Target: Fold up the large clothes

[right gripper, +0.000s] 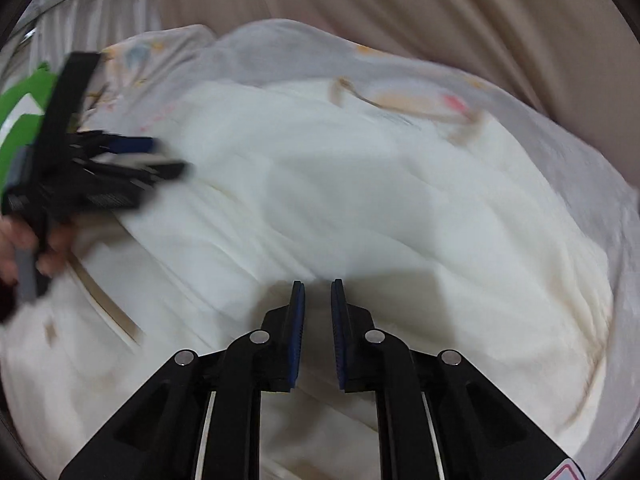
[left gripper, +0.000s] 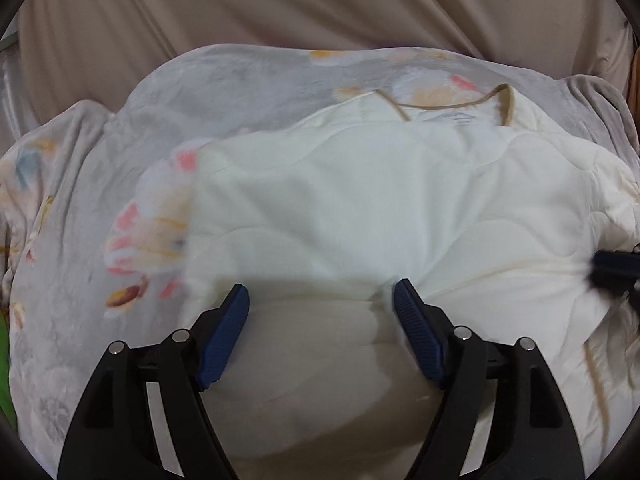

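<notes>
A cream quilted garment (left gripper: pixel 360 208) lies spread across the middle of a bed, on top of a grey flower-printed blanket (left gripper: pixel 100 208) that reaches out past it on the left and far sides. A tan cord or trim (left gripper: pixel 452 106) loops near the garment's far edge. Beyond the blanket hangs a beige curtain (left gripper: pixel 280 4).

The left gripper (left gripper: pixel 322 298) points forward and down over the near part of the garment, its blue-padded jaws spread wide with bare cloth between them; the right pad sits at a gathered pucker in the fabric, though whether it presses on it cannot be told. In the right wrist view this same gripper (right gripper: pixel 160 160) shows blurred at the left, reaching in low over the cloth, held by a hand (right gripper: pixel 28 248) wrapped round its handle.

The right gripper (right gripper: pixel 318 284) hovers over the near edge of the garment, tilted downward, its jaws drawn narrow with a slim gap and nothing caught between them. Its tip (left gripper: pixel 608 268) pokes in at the right edge of the left wrist view.
</notes>
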{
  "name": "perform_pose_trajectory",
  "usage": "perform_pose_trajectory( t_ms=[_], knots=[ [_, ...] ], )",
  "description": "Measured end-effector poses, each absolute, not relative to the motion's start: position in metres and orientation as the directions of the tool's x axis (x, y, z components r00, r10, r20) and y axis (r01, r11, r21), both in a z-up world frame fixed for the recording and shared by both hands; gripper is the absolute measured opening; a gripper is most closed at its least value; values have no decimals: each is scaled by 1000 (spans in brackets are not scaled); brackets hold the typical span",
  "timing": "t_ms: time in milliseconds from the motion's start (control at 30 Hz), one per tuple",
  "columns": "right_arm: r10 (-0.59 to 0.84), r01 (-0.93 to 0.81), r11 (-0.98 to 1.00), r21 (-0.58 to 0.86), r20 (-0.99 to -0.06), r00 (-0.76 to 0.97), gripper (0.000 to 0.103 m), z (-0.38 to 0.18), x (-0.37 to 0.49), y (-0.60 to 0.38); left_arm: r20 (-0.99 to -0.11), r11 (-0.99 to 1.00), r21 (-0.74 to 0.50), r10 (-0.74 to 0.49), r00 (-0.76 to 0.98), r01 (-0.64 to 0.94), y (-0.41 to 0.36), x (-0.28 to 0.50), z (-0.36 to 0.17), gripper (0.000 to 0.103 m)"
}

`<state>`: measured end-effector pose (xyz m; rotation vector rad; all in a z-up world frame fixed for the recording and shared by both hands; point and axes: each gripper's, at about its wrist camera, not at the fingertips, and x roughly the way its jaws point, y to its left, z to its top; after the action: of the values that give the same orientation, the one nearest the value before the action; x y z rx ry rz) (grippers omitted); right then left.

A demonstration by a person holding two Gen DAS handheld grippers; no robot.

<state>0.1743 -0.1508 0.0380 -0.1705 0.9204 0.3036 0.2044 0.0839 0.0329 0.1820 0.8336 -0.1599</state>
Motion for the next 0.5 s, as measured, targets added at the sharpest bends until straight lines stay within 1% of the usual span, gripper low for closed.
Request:
perform_pose_trajectory(
  t_ms=[67,133,200,233,267,300,333,367,433,500],
  knots=[
    [162,-235,971,30,-807,568,9,35,158,-203,-748,978,108,-39,663,180,106,199,29,73],
    [154,-138,986,91,-810,567,9,34,140,-248,-759,985,84,-35,650,151,124,196,25,75],
    [78,-48,997,62,-814,575,7,33,128,-275,-769,993,32,-51,637,117,140,193,28,73],
    [39,-14,999,37,-818,574,5,35,121,-283,-762,994,28,-47,646,106,143,191,36,71],
    [1,9,1000,7,-814,581,9,41,120,-283,-752,994,32,-45,657,104,141,190,44,68],
    [-5,5,1000,-2,-797,604,18,52,120,-279,-735,994,25,-55,676,108,139,190,56,68],
    [25,-22,1000,14,-778,628,18,65,125,-270,-710,992,0,-87,699,124,133,193,73,68],
    [85,-73,996,50,-749,657,18,81,136,-256,-690,991,-13,-107,716,135,128,197,86,69],
    [174,-155,984,91,-701,692,18,104,158,-227,-653,988,-18,-126,747,151,110,212,109,69],
    [277,-264,956,124,-674,685,17,116,197,-179,-645,988,-7,-124,754,157,88,239,118,70]
  ],
)
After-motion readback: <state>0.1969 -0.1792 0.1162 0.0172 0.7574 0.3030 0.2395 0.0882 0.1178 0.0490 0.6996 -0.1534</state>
